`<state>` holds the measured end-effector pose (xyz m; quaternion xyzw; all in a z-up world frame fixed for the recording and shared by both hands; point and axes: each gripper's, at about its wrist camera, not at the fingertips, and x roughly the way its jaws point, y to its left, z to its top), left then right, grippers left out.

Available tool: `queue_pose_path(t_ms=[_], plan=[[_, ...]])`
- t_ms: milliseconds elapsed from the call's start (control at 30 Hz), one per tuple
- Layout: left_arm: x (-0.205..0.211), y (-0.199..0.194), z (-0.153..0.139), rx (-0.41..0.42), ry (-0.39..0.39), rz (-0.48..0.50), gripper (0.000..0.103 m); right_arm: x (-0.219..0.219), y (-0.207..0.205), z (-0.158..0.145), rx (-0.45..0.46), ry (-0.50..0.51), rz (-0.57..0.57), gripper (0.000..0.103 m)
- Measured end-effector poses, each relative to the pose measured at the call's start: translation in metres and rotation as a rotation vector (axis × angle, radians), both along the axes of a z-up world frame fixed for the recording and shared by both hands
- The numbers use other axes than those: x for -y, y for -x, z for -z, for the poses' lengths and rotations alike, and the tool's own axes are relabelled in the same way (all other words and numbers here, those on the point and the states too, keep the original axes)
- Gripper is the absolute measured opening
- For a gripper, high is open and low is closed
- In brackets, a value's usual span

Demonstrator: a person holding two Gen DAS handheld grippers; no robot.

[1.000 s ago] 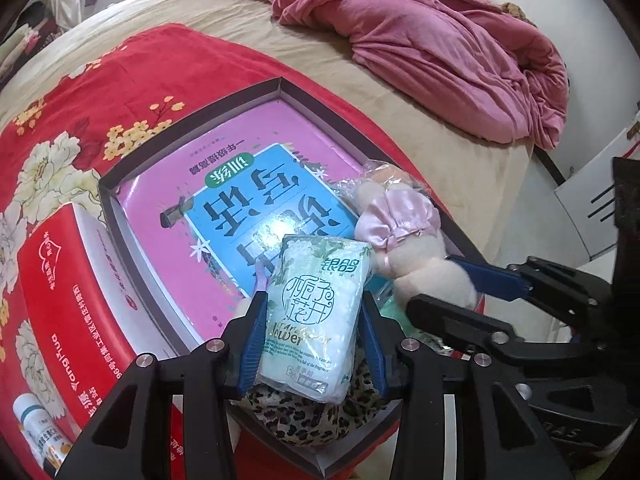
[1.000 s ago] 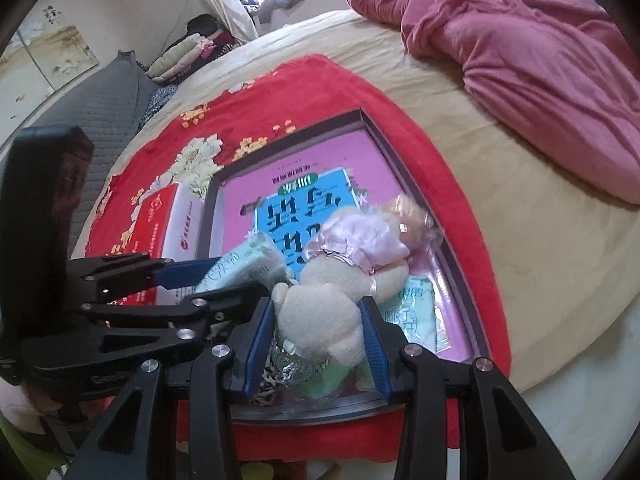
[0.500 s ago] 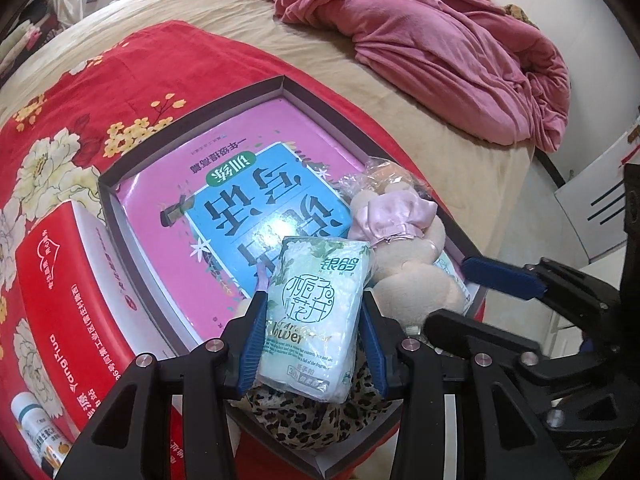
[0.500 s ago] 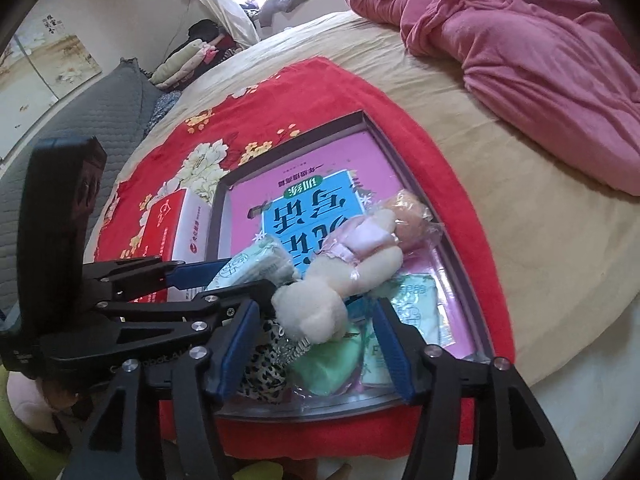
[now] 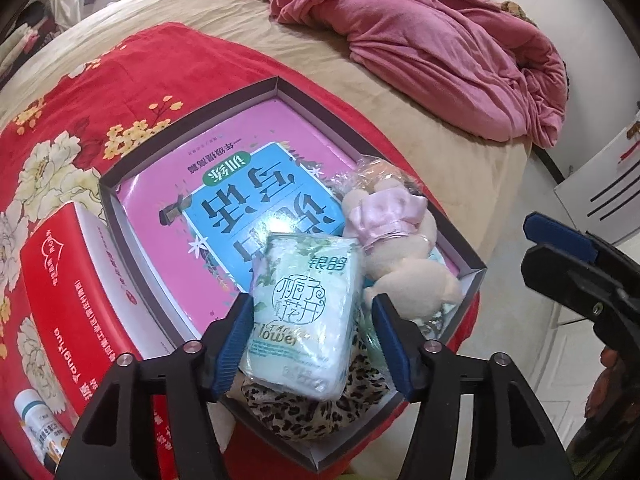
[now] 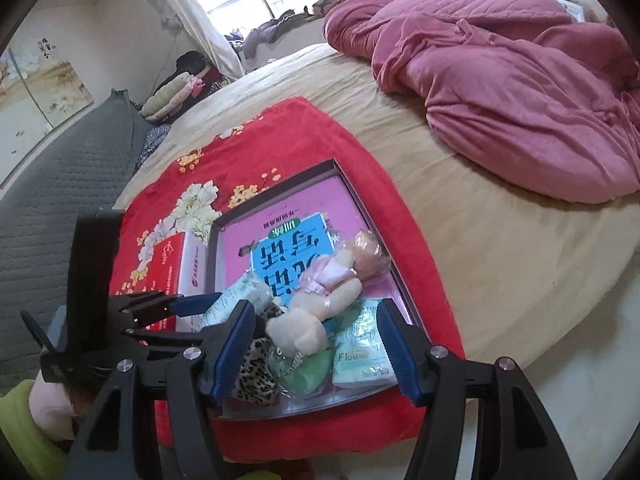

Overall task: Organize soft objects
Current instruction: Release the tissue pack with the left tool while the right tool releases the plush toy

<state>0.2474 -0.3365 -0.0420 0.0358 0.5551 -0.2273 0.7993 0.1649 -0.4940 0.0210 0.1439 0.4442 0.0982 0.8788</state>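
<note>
My left gripper [image 5: 312, 336] is shut on a pale green tissue pack [image 5: 304, 312] and holds it over the near end of a dark shallow box [image 5: 192, 124]. A plush doll in a pink dress [image 5: 396, 248] lies in the box at its right, on a blue and pink book [image 5: 240, 196]. A leopard-print soft item [image 5: 308, 412] lies under the pack. My right gripper [image 6: 316, 344] is open and empty, drawn back from the doll [image 6: 320, 304]. A second tissue pack [image 6: 362, 356] and a green soft item [image 6: 308, 372] lie in the box's near end.
The box sits on a red flowered cloth [image 5: 120, 72] on a beige bed [image 6: 480, 216]. A red carton [image 5: 60, 296] stands left of the box, a small bottle [image 5: 40, 428] beside it. A crumpled pink quilt [image 5: 440, 36] lies at the far right. The bed edge is near.
My right gripper opened, let go of the plush doll and pulled back to the right. The doll now lies in the box. My left gripper still holds the tissue pack.
</note>
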Motion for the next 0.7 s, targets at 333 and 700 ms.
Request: queue_pose_path(t_ms=[333, 700], plan=[[-0.016, 0.012, -0.03, 0.061, 0.025, -0.013, 0.07, -0.013, 0.005, -0.033, 0.071, 0.008, -0.016, 0.063], [-0.059, 0.035, -0.065, 0.128, 0.04, -0.066, 0.075, -0.047, 0.012, -0.067, 0.132, 0.026, -0.058, 0.071]])
